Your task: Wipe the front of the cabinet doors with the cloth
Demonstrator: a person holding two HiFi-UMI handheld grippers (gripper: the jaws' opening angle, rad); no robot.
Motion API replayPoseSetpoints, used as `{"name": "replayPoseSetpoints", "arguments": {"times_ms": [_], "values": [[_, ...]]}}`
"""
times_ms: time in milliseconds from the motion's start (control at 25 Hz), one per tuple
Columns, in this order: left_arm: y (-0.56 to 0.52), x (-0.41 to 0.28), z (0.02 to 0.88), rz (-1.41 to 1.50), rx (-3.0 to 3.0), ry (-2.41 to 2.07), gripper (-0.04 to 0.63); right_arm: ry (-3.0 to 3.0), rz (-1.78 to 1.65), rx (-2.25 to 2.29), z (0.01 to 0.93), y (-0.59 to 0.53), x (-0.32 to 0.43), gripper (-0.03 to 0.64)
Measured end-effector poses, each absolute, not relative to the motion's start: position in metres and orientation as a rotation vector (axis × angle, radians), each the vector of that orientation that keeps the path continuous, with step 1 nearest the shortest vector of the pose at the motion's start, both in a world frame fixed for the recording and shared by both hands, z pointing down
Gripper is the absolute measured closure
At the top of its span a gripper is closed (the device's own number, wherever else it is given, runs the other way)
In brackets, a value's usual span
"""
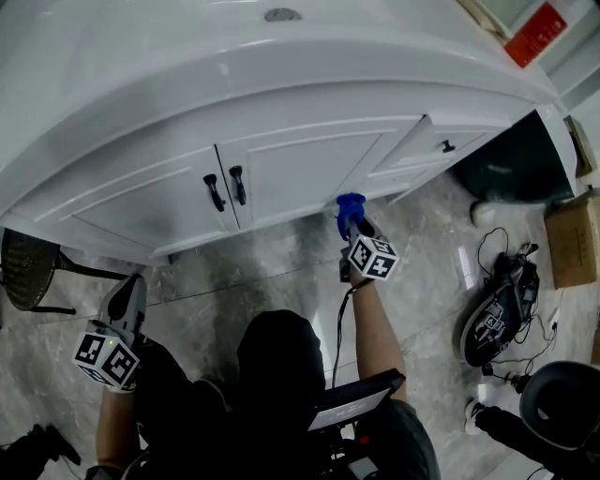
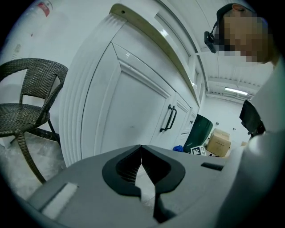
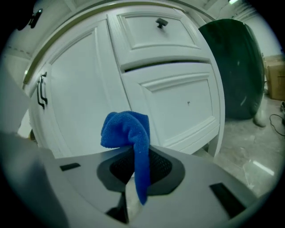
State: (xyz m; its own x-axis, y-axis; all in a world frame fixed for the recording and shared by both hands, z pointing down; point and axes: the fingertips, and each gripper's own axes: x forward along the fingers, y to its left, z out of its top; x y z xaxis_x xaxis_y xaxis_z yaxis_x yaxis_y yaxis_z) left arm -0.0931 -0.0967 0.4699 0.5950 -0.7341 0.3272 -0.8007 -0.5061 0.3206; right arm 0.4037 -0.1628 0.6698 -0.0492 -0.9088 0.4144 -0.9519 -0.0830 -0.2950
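A white, curved tabletop [image 1: 141, 75] with a drain [image 1: 282, 14] near its far edge overhangs white panelled cabinet doors [image 1: 300, 173], which carry two dark upright handles [image 1: 226, 188] side by side where they meet. The right claw [image 1: 352, 223] is clamped on a blue cloth [image 1: 350, 206]. The cloth bunches above the jaws and one end hangs down between them. It sits at the lower right part of the right-hand door, below the tabletop's front edge, but whether it touches the panel cannot be told.

The left claw [image 1: 127, 300] is held low and well apart from the doors, beneath the tabletop's left front corner. Its jaws are together with nothing between them.

The floor [image 1: 272, 272] is grey marbled tile. A dark wicker chair [image 1: 28, 272] stands at the left end of the cabinet, and a dark green bin [image 1: 511, 164] and a cardboard box [image 1: 572, 239] at the right end. Black cables [image 1: 502, 309] lie tangled on the floor nearby.
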Motion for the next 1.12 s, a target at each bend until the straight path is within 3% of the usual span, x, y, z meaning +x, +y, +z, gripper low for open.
{"name": "replayPoseSetpoints", "arguments": {"times_ms": [200, 520, 800, 1120], "values": [[-0.110, -0.110, 0.449, 0.146, 2.435, -1.288, 0.592, -2.342, 0.611, 1.934, 0.558, -0.141, 0.342, 0.565], [-0.117, -0.165, 0.398, 0.095, 2.469, -1.400, 0.592, -2.824, 0.238, 1.424, 0.318, -0.105, 0.176, 0.565], [-0.121, -0.164, 0.374, 0.061, 2.532, -1.477, 0.592, -3.039, 0.313, 1.196, 0.317, -0.095, 0.051, 0.565], [-0.101, -0.132, 0.383, 0.032, 2.572, -1.387, 0.592, -2.976, 0.322, 1.255, 0.355, -0.097, 0.004, 0.565]]}}
